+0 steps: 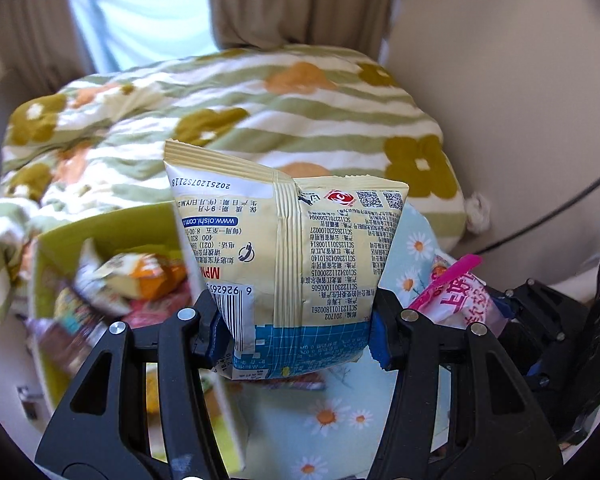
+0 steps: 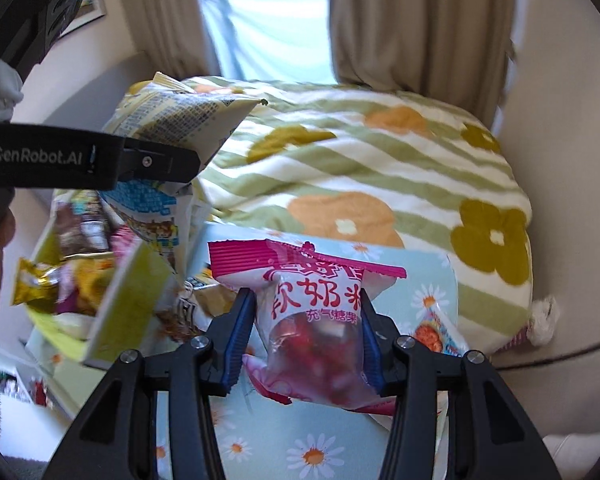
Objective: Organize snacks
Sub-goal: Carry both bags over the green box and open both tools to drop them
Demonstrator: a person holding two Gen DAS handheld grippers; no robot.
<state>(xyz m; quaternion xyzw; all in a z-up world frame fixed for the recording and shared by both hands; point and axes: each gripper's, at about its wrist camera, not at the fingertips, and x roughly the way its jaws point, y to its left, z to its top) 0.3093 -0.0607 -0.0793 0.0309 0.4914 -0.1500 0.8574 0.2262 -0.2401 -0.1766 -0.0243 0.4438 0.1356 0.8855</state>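
The left gripper (image 1: 296, 332) is clamped on a cream and blue chip bag (image 1: 288, 264), its blue pads pressing the bag's lower sides. The bag stands upright between the fingers, back side toward the camera, showing a barcode, printed text, QR codes and a date stamp under its crimped top edge. It hangs in the air above the near edge of a green box (image 1: 100, 228) and a blue daisy-print box (image 1: 332, 412).

The right gripper (image 2: 308, 340) is clamped on a candy bag (image 2: 312, 320), pink-topped with a clear lower half through which red pieces show; red characters run across its white band. It is held upright above the daisy-print box (image 2: 300, 432). In the left view the same candy bag (image 1: 456, 296) pokes up just right of the left gripper.

The green box sits to the left, touching the daisy-print box. It holds a jumble of packets (image 1: 112, 284): a yellow-orange one, a pink one, a dark brown one, all blurred. From the right view its contents (image 2: 76, 264) include a gold-wrapped piece and brown packs, and the chip bag (image 2: 180, 120) in the left gripper (image 2: 160, 164) hangs above it. Another small packet (image 2: 436, 332) lies in the daisy-print box at the right.

Both boxes rest on a bed covered by a green-striped flower blanket (image 1: 300, 108), with curtains (image 2: 412, 20) behind.
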